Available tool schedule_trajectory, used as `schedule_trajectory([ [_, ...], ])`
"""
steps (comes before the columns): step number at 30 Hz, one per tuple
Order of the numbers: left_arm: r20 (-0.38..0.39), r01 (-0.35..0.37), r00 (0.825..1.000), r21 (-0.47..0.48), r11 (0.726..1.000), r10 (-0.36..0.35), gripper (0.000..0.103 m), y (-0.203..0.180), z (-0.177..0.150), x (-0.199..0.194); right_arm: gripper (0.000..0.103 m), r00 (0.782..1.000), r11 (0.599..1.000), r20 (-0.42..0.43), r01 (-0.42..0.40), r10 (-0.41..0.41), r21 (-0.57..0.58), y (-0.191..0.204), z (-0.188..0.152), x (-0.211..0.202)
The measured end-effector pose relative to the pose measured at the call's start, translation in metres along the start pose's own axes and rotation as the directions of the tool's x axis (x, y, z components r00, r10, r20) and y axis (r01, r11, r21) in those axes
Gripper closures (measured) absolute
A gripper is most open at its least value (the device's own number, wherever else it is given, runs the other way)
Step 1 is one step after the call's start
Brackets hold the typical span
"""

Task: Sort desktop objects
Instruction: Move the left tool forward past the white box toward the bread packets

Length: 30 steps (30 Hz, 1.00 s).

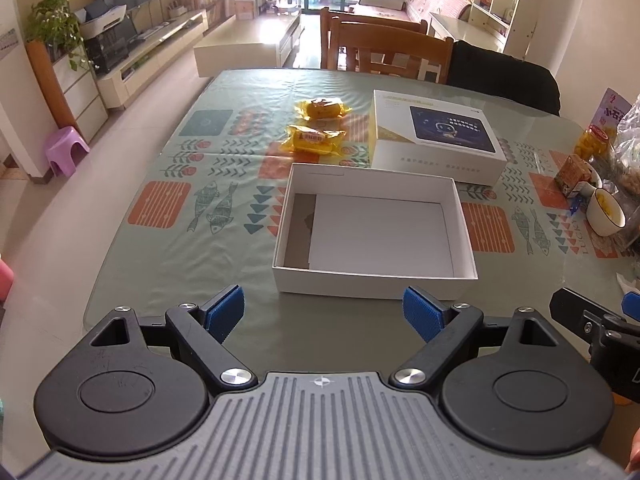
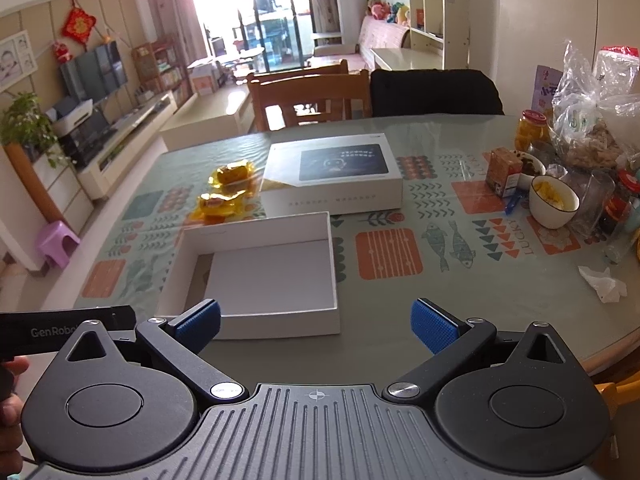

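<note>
Two snack packets in glossy yellow-orange wrappers lie on the patterned tablecloth of the table [image 1: 168,248], toward its far side. The nearer packet [image 1: 316,139] shows a printed label across its top; the farther packet [image 1: 322,108] sits just behind it, apart by a narrow gap. Both have crinkled, translucent sealed ends that catch the light.

In front of them stands an open white box [image 1: 374,228] — shallow, square-walled, with a white sheet lying flat on its floor and a strip of brown cardboard showing at the left. Just beyond it, to the right of the packets, rests the box lid [image 1: 436,132], white with a dark tablet picture on top.

The left gripper [image 1: 324,312] hovers at the table's near edge, its blue-padded fingers spread wide and holding nothing. The right gripper [image 2: 316,320] hangs likewise — fingers wide apart, empty, just short of the open box.
</note>
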<state>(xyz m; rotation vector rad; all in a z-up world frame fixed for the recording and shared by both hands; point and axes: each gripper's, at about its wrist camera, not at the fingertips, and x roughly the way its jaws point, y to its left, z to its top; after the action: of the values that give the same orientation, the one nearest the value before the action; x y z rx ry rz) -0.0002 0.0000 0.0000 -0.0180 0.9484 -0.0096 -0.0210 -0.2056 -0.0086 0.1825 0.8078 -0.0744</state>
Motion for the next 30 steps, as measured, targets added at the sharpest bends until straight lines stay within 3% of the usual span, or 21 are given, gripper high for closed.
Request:
schedule_trajectory([
  [11,-0.001,-0.026,1.0,0.013,1.0,0.026,0.0,-0.009,-0.001,0.002,0.0,0.999,1.0,-0.039,-0.001,0.0,-0.018,0.009,0.005,0.017],
  [15,-0.053,0.0,0.999,0.0,1.0,0.0,0.0,-0.012,0.006,0.009,0.0,0.999,0.999,-0.027,-0.039,0.038,-0.029,0.005,0.007,0.021],
  [20,-0.034,0.029,0.999,-0.04,0.999,-0.031,0.0,-0.012,0.005,0.008,0.0,0.995,0.997,0.077,-0.068,0.07,-0.03,-0.001,0.015,0.012],
  [23,-0.013,0.094,0.995,-0.161,0.982,-0.098,0.0,-0.004,0.005,0.006,0.0,0.974,0.998,0.218,-0.064,0.068,-0.023,-0.007,0.017,-0.006],
  [24,-0.005,0.114,0.993,-0.202,0.973,-0.117,0.0,-0.002,0.005,0.005,0.0,0.965,0.993,0.24,-0.115,0.11,0.006,-0.014,0.012,-0.002],
  [27,0.006,0.079,0.997,-0.195,0.978,-0.08,0.0,-0.005,0.002,0.007,0.0,0.974,0.974,0.109,-0.207,0.197,0.09,-0.027,-0.002,0.027],
  [30,0.041,0.049,0.998,-0.13,0.99,-0.044,0.0,-0.012,-0.002,0.006,0.0,0.968,0.957,-0.015,-0.244,0.249,0.156,-0.036,-0.011,0.053],
])
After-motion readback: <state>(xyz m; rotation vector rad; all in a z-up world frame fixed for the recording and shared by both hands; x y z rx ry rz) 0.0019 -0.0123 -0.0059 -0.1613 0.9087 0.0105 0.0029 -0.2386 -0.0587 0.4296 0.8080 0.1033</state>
